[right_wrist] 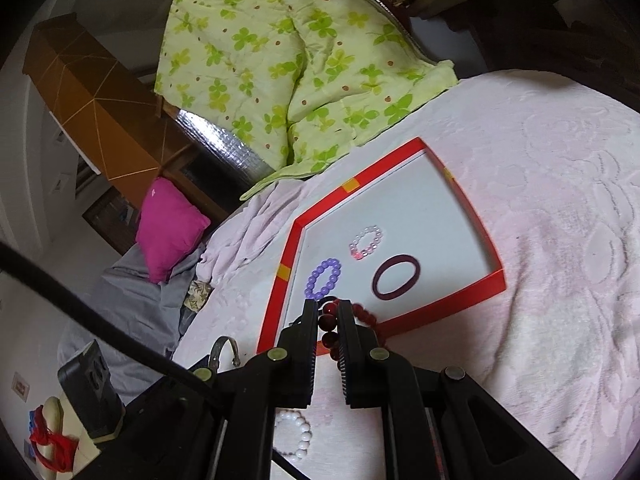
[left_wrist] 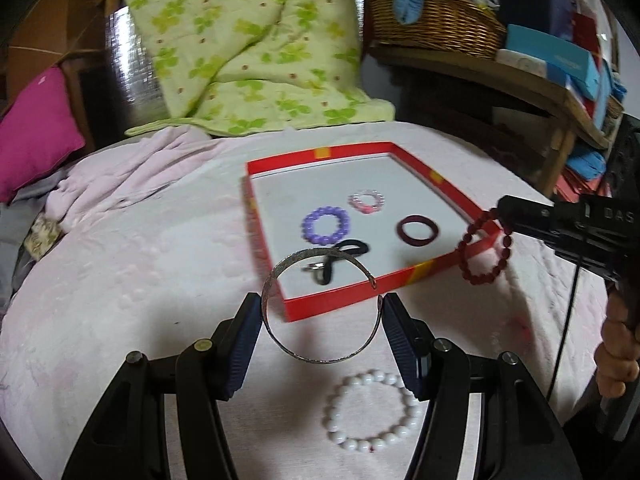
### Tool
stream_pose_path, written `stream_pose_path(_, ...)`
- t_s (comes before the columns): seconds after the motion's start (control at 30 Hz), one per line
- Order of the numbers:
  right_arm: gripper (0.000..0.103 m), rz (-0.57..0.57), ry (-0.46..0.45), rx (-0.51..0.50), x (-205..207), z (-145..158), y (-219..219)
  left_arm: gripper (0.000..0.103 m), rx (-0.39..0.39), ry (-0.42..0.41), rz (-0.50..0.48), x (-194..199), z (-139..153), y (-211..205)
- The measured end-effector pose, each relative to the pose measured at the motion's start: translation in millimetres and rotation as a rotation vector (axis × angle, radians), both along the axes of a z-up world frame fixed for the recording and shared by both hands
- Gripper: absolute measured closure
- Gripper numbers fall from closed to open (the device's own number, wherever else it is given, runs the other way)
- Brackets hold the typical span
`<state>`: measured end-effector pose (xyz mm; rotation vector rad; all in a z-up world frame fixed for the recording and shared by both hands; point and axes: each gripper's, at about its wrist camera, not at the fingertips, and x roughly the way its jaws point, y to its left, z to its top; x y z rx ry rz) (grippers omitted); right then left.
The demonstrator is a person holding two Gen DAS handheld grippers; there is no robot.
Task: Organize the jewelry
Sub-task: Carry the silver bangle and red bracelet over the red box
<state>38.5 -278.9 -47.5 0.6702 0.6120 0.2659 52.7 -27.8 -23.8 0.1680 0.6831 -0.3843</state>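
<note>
A red-rimmed tray (left_wrist: 320, 304) (right_wrist: 440, 316) lies on the pink bedspread. In it lie a purple bead bracelet (left_wrist: 326, 225) (right_wrist: 324, 278), a pink bead bracelet (left_wrist: 367, 201) (right_wrist: 366, 243), a dark maroon ring (left_wrist: 417, 231) (right_wrist: 396, 276) and a black hair tie (left_wrist: 340, 258). My left gripper (left_wrist: 320, 316) is shut on a silver bangle (left_wrist: 276, 280), held just in front of the tray's near rim. My right gripper (right_wrist: 329, 320) (left_wrist: 500, 216) is shut on a dark red bead bracelet (left_wrist: 486, 248) (right_wrist: 326, 322), hanging over the tray's corner. A white bead bracelet (left_wrist: 370, 410) (right_wrist: 298, 432) lies on the bedspread.
A green clover quilt (left_wrist: 248, 48) (right_wrist: 288, 60) is heaped behind the tray. A magenta pillow (left_wrist: 36, 136) (right_wrist: 168, 228) lies at the left. A wicker basket (left_wrist: 432, 20) and boxes sit on a wooden shelf (left_wrist: 520, 80) at the right.
</note>
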Motion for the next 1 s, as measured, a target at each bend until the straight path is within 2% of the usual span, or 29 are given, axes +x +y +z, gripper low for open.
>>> stream_pose_path(0.63, 0.092, 0.038, -0.011, -0.013, 4.1, 0.6, 17.6, 0.04, 0.061, -0.01, 0.128, 11.7, -3.2, 15.1)
stream_pose_path(1.0, 0.092, 0.052, 0.058, -0.026, 1.7, -8.2, 10.6, 0.04, 0.116, 0.037, 0.184, 20.4, -18.1, 14.5)
